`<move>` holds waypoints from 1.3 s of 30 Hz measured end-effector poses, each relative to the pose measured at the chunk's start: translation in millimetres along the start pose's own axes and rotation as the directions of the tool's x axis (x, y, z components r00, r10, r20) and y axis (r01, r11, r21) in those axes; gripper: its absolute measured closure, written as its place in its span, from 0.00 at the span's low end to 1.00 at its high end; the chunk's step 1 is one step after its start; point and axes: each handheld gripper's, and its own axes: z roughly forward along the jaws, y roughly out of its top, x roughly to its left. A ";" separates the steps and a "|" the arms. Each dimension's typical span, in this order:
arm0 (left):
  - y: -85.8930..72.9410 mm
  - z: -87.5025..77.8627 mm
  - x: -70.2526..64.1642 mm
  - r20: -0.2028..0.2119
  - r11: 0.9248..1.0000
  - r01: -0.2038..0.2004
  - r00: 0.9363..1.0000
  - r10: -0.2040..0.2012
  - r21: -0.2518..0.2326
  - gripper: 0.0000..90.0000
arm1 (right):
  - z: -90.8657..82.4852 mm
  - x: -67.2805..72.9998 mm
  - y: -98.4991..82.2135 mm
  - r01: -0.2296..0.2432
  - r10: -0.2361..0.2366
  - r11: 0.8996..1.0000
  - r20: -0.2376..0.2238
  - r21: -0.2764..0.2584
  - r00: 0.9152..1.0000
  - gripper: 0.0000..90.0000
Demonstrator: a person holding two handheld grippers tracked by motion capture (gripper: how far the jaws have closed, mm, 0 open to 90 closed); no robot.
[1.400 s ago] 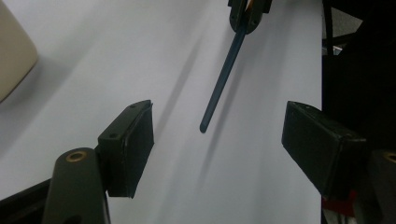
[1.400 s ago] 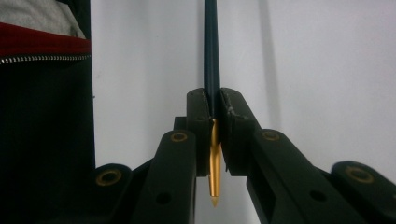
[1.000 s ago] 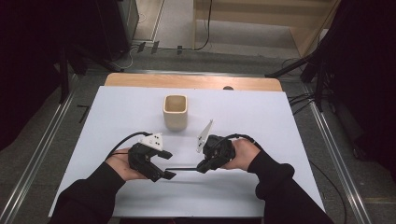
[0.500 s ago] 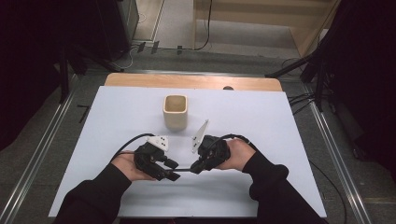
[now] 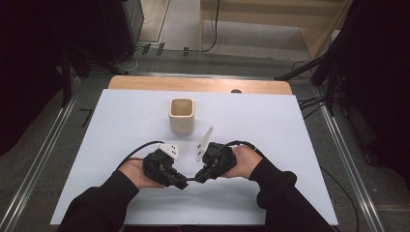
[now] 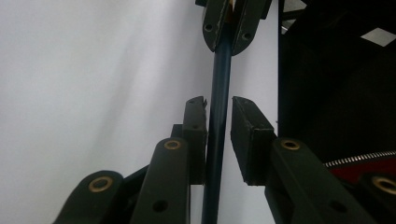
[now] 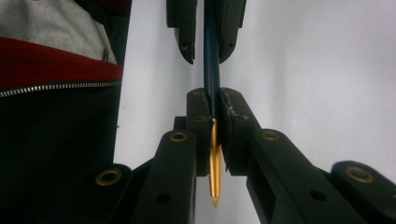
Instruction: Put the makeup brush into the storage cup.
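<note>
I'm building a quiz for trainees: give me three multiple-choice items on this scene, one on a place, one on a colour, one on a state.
1. Where does the beige square cup stand on the white table? A at the near edge; B in the middle, toward the far side; C at the right edge.
2. What colour is the pointed tip of the slim dark blue pen? A silver; B gold; C red.
3. How is the right hand-held gripper? A wide open; B shut on nothing; C shut on the pen.
Key: B, the cup sits mid-table beyond the pen; B, the tip gleams gold; C, both pads press the pen.
</note>
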 end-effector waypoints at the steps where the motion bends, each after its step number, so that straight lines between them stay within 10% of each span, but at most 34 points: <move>1: -0.1 0.2 0.5 0.001 1.000 0.001 1.000 -0.001 0.005 0.87 | 0.5 1.4 0.1 -0.010 0.010 1.000 -0.011 0.003 1.000 0.94; 18: -1.8 1.7 3.4 0.062 0.999 -0.019 0.998 0.017 0.029 0.94 | 3.3 2.7 -1.1 -0.018 0.018 1.000 -0.027 -0.010 0.999 0.91; 28: -2.5 0.2 0.4 0.049 1.000 -0.011 0.999 0.010 0.022 0.94 | -7.7 0.3 -9.1 -0.045 0.047 0.995 0.018 -0.086 0.999 0.44; 39: -9.2 -5.1 1.7 0.024 1.000 0.021 0.999 -0.020 -0.010 0.94 | -18.2 -2.3 -32.7 -0.129 0.139 0.975 0.049 -0.180 0.989 0.32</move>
